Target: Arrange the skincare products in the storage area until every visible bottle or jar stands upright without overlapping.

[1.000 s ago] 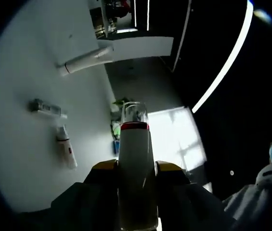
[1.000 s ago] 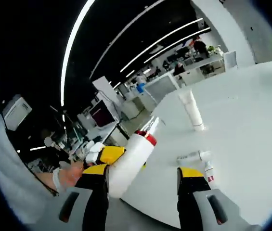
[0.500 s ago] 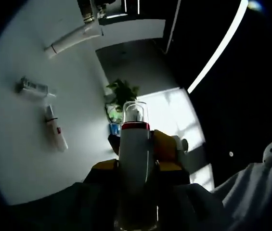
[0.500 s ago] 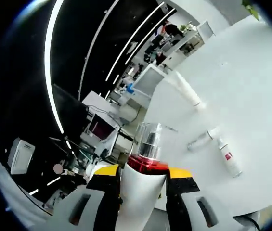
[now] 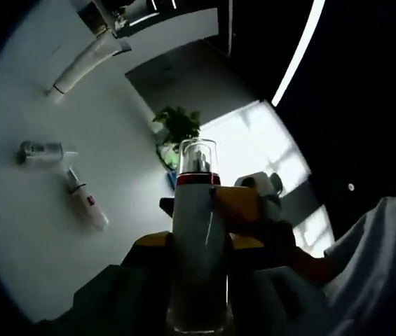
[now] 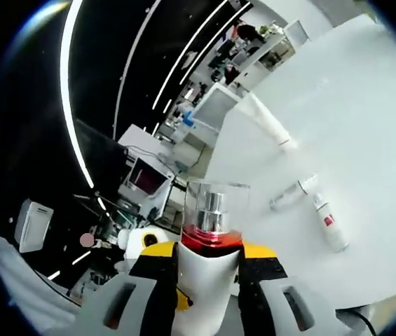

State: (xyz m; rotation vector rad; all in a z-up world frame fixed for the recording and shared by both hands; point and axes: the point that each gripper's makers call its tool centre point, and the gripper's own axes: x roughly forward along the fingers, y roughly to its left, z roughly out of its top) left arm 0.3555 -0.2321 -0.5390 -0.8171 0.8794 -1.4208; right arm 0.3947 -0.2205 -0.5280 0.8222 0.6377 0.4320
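Note:
A white pump bottle [image 5: 196, 266] with a red band and a clear cap is held up off the table, and my left gripper [image 5: 198, 241] is shut on its body. My right gripper [image 6: 209, 257] has its jaws against the same bottle [image 6: 210, 234] just under the red band. In the left gripper view, the right gripper [image 5: 243, 208] shows as a yellow block right behind the bottle. On the white table [image 5: 22, 231] lie a long white tube [image 5: 84, 64], a small clear bottle [image 5: 40, 150] and a small white tube with a red label [image 5: 87, 208], all on their sides.
The same three lying items show in the right gripper view: the long tube [image 6: 268, 127], the clear bottle [image 6: 292, 195] and the red-label tube [image 6: 329, 225]. A potted plant [image 5: 178, 126] stands past the table edge. Office desks and monitors [image 6: 148, 180] lie beyond.
One second ago my right gripper was open beside the bottle; it has since come round the bottle and shut on it. My left gripper has kept its hold. Both views have swung.

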